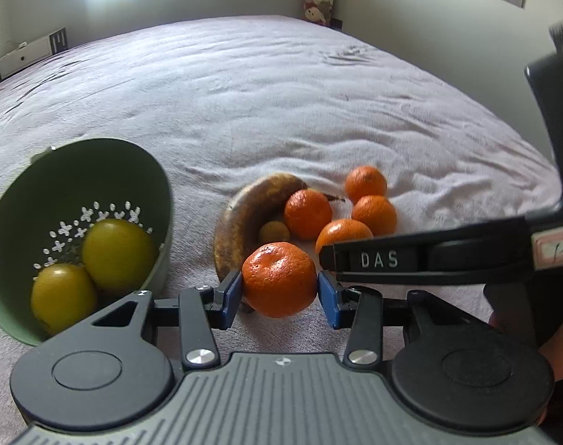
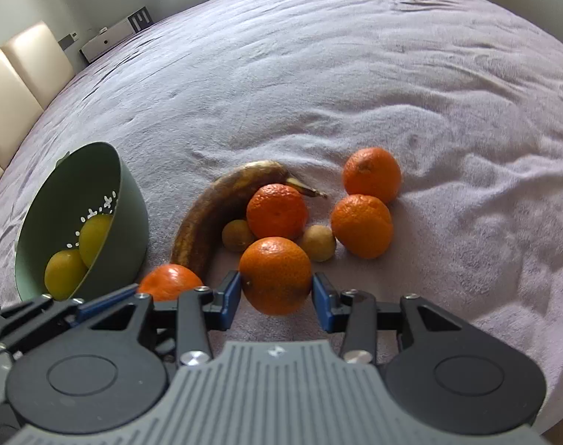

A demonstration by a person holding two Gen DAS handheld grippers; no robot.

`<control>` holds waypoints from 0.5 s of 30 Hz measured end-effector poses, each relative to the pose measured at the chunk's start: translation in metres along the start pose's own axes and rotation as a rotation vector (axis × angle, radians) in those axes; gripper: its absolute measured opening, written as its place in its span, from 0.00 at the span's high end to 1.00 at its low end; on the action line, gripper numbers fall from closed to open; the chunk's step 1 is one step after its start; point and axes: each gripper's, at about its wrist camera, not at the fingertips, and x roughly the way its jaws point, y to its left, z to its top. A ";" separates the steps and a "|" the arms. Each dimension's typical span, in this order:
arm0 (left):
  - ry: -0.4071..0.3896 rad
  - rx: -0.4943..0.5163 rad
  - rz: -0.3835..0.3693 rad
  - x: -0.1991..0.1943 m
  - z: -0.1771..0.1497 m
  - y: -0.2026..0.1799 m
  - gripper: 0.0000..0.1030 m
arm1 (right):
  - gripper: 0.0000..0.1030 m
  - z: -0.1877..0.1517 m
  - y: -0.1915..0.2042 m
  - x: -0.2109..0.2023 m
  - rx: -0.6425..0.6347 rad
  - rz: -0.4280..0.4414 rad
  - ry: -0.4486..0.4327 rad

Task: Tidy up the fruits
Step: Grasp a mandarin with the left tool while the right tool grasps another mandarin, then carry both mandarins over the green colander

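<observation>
Each claw is clamping a mandarin above the bed (image 1: 281,85): the left claw (image 1: 279,294) is gripping one (image 1: 279,278) beside the tilted green colander (image 1: 77,170), while the right claw (image 2: 275,293) is squeezing another (image 2: 275,274) near the browned banana (image 2: 214,204).

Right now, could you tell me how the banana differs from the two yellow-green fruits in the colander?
The banana is long, curved and browned; the two yellow-green fruits are round and unblemished. The banana lies on the bedspread among tangerines; the fruits sit inside the tilted green colander. Neither is gripped.
</observation>
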 end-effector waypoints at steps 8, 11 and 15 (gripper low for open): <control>-0.031 -0.056 0.003 -0.023 0.007 0.014 0.51 | 0.62 0.004 0.013 -0.016 -0.019 0.023 -0.041; -0.048 -0.063 0.016 -0.032 0.010 0.018 0.51 | 0.62 0.006 0.018 -0.024 -0.025 0.033 -0.060; -0.070 -0.079 0.038 -0.043 0.013 0.027 0.51 | 0.62 0.010 0.025 -0.034 -0.034 0.041 -0.089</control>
